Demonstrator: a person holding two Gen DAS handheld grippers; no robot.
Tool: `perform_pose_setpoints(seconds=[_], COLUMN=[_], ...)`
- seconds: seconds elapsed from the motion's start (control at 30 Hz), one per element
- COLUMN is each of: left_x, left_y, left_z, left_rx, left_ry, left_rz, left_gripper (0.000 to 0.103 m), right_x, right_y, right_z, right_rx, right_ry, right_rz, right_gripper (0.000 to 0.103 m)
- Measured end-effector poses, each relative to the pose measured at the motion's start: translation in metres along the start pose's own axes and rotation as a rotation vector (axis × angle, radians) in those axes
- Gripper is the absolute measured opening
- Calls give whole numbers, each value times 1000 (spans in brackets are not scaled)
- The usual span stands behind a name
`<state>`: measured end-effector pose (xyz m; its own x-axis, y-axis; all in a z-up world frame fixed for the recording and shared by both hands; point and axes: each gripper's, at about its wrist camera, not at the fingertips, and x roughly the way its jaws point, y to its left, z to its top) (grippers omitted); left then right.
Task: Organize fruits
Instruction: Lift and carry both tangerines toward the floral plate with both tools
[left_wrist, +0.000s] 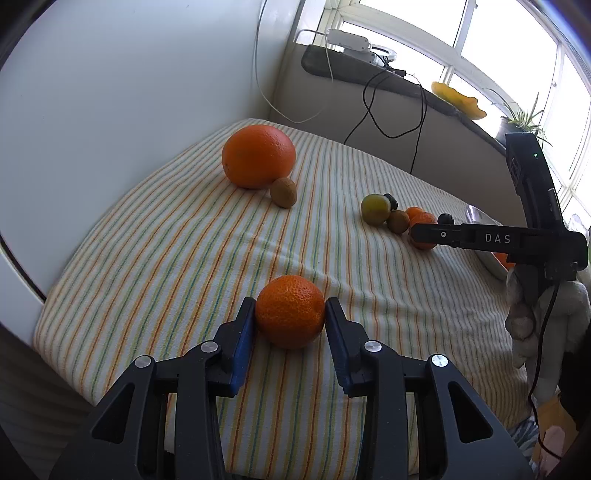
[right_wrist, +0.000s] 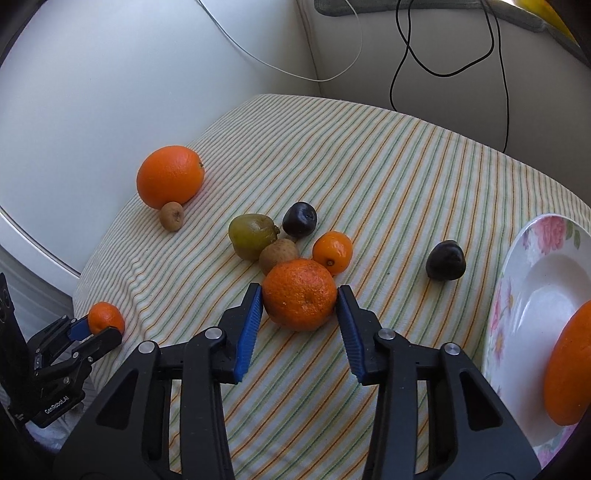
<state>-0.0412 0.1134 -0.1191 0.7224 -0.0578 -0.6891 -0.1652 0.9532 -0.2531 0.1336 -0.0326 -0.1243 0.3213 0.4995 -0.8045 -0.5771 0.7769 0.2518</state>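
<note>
My left gripper (left_wrist: 290, 312) is shut on a small mandarin (left_wrist: 290, 311) resting on the striped cloth; it also shows in the right wrist view (right_wrist: 106, 317). My right gripper (right_wrist: 300, 293) is shut on a bigger mandarin (right_wrist: 300, 293) at the front of a fruit cluster. In the cluster are a green fruit (right_wrist: 252, 235), a kiwi (right_wrist: 277, 254), a dark plum (right_wrist: 299, 218) and a small orange fruit (right_wrist: 332, 252). A second dark plum (right_wrist: 445, 260) lies apart to the right. A large orange (right_wrist: 170, 175) and a small kiwi (right_wrist: 171, 216) sit at the far left.
A floral white plate (right_wrist: 532, 288) at the right edge holds an orange (right_wrist: 570, 363). White walls close the table's left and back. Black and white cables (right_wrist: 406, 48) hang behind. A windowsill (left_wrist: 388, 79) with a power strip and plant runs along the back right.
</note>
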Motion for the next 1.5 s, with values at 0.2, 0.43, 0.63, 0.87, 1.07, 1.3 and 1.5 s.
perform_pose_setpoints(seconds=[0.2,0.43,0.63,0.87,1.07,1.3,1.5], left_x=[-4,-11,-13,-13,-8,-3,2], left_y=[0,-3,-9,-27,-45,-70,-96], left_z=[2,6,8,16,19,26,32], left_rx=[-8,-2,1,29,54,92,135], left_ry=[-8,-28,-34,-48,-46,-49,-52], left_rz=[-12,-19,-40,-71,-109,-154,-198], left_gripper=[35,35,35,35,35,35,35], right_x=[-2,-16,-28,-51,-70,-87,-98], right_y=[1,5,2,-8,-22,-47,-67], right_z=[-1,-2,-6,-7,-7,-6,-5], right_rx=[6,-6,-4,13,29,62,81], right_ry=[-4,-31,-48,-84,-114,-141,-155], right_rz=[6,9,11,11,-5,-30,-59], right_gripper=[42,42,42,42,42,42,42])
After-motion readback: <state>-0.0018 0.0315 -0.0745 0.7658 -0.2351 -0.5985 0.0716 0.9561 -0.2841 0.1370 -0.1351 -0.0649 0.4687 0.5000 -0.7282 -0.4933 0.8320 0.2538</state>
